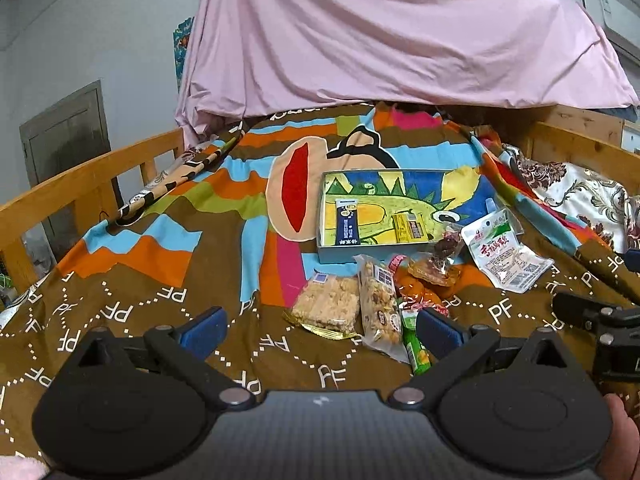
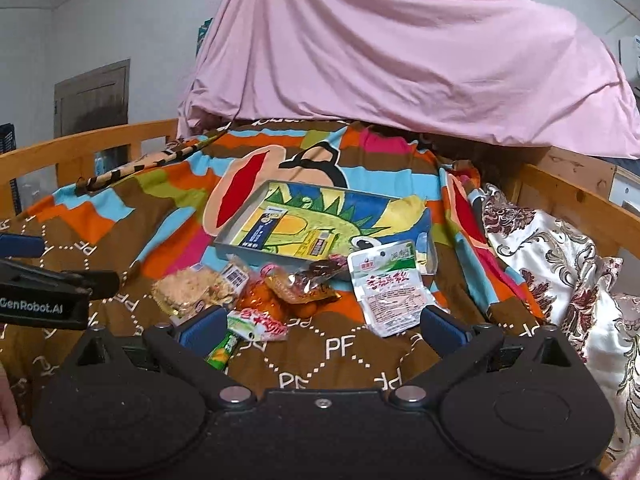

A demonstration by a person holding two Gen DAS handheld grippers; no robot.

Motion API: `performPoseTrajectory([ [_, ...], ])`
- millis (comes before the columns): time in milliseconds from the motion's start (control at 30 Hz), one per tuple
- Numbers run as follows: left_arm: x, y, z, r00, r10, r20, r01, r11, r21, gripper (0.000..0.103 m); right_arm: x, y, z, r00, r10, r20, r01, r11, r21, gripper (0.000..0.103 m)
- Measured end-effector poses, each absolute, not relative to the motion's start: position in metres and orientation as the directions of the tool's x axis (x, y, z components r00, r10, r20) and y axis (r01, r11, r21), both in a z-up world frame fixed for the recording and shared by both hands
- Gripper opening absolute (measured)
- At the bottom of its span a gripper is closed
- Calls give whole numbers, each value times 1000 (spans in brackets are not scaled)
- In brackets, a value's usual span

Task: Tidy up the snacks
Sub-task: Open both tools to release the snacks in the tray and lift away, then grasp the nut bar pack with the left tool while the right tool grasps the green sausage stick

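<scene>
A shallow tray with a cartoon dinosaur print lies on the bed and holds a dark blue stick pack and a yellow pack. In front of it lies a heap of snacks: two crispy cereal bars, an orange packet, a brown packet, a white tofu pouch and a green stick. My left gripper is open and empty before the bars. My right gripper is open and empty before the pouch.
A brown patterned blanket covers the bed. Wooden rails run along both sides. A pink sheet hangs at the far end. A floral pillow lies at the right.
</scene>
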State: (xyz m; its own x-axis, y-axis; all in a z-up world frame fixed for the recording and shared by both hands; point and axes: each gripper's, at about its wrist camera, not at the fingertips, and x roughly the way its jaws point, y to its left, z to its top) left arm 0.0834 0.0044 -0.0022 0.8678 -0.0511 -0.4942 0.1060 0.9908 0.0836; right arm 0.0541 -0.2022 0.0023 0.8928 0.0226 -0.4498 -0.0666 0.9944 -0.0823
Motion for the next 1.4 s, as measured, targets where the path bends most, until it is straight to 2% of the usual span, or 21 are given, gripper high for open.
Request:
performPoseTrajectory([
  [367, 110, 3, -6, 807, -71, -586, 145, 986, 80, 103, 63, -196, -6, 865, 5, -502, -66, 992, -103, 102],
  [833, 180, -6, -30, 727, -130, -674, 349, 916, 199, 103, 97, -186, -34, 808, 26, -589, -67, 997, -48, 102],
  [1133, 211, -16, -51, 690, -213, -692, 454, 872, 184, 102, 137, -148, -68, 774, 12, -633, -111, 987, -118, 102],
  [1300, 223, -25, -67, 668, -222, -710, 498, 842, 205, 95, 155, -125, -88, 761, 11, -649, -146, 977, -155, 102],
  [1400, 226, -31, -76, 648, -223, -728, 540, 809, 233, 92, 161, -115, -101, 752, -30, -659, -159, 961, -225, 102],
])
